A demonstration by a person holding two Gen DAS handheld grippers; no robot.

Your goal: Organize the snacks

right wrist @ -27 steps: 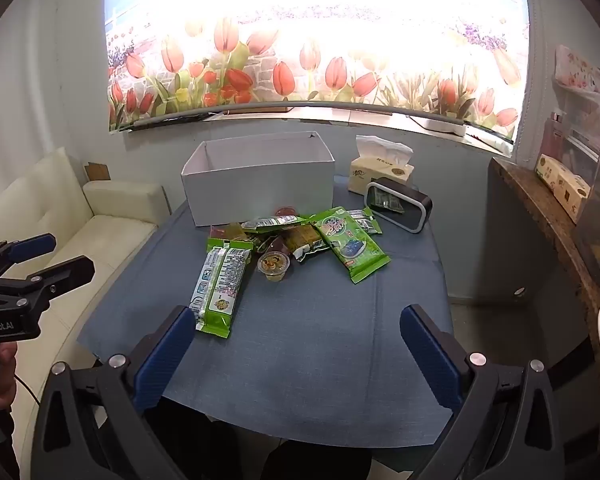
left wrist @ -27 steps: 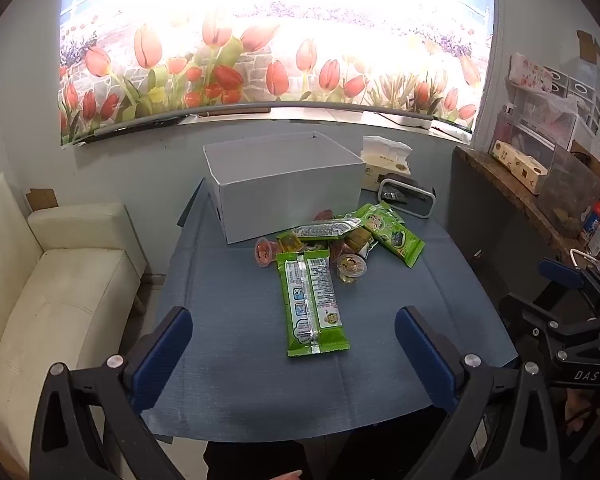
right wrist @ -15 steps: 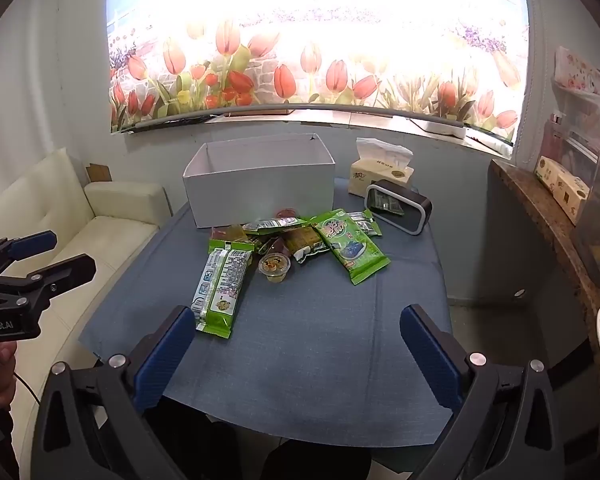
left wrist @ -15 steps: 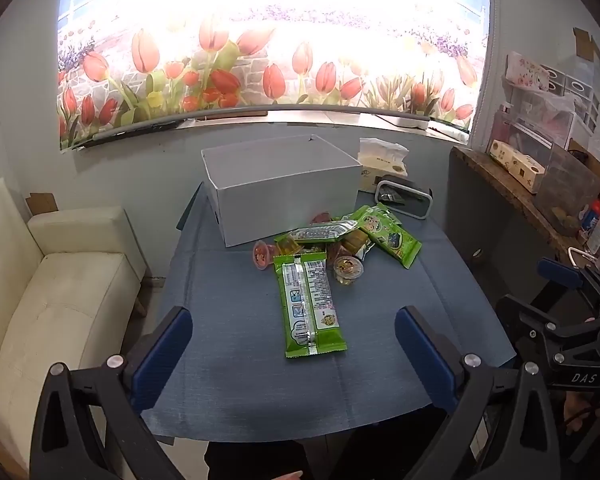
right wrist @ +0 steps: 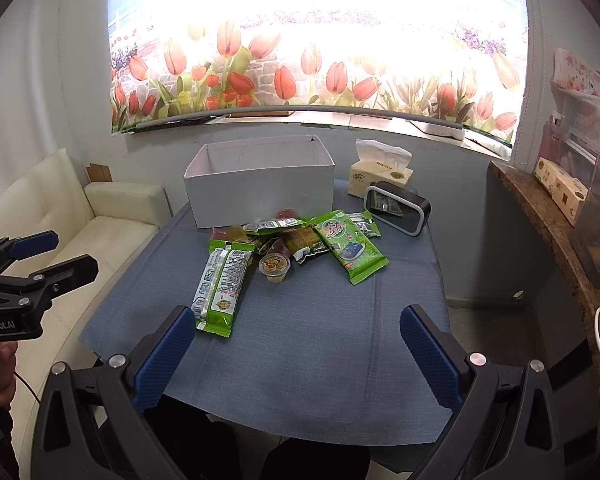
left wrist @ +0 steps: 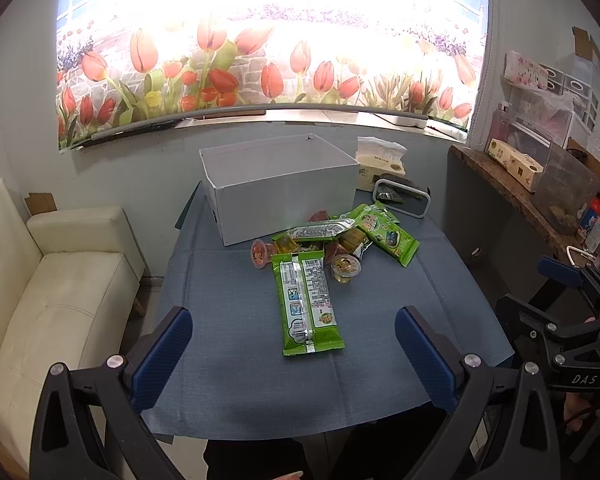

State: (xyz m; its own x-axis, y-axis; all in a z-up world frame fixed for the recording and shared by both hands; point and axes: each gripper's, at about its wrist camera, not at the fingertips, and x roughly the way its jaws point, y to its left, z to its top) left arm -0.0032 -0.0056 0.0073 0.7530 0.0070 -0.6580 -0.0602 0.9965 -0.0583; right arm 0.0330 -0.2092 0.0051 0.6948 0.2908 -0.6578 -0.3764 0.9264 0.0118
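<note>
The nearest snack is the long green packet, lying flat on the blue tablecloth with its long axis running away from the person, near end toward the table edge and far end tucked against the pile. In the left wrist view it sits straight ahead, between the spread fingers of the left gripper, so I judge the left hand to be the better placed; in the right wrist view the same packet lies off to the left of the right gripper, just beyond its left finger. Both grippers hang above the near edge of the table with jaws wide apart and nothing between them. Because the packet lies lengthwise along the approach, the jaws would close across its narrow width. The rest of the snacks sit in a heap just in front of the white box, which stands open at the back of the table and shows nothing inside from here. By count: three green packets that I can make out, one silver-wrapped packet on top, and at least three small jelly cups, some half hidden, so the cup count is uncertain. A tissue box and a small clock stand to the right of the box.
</note>
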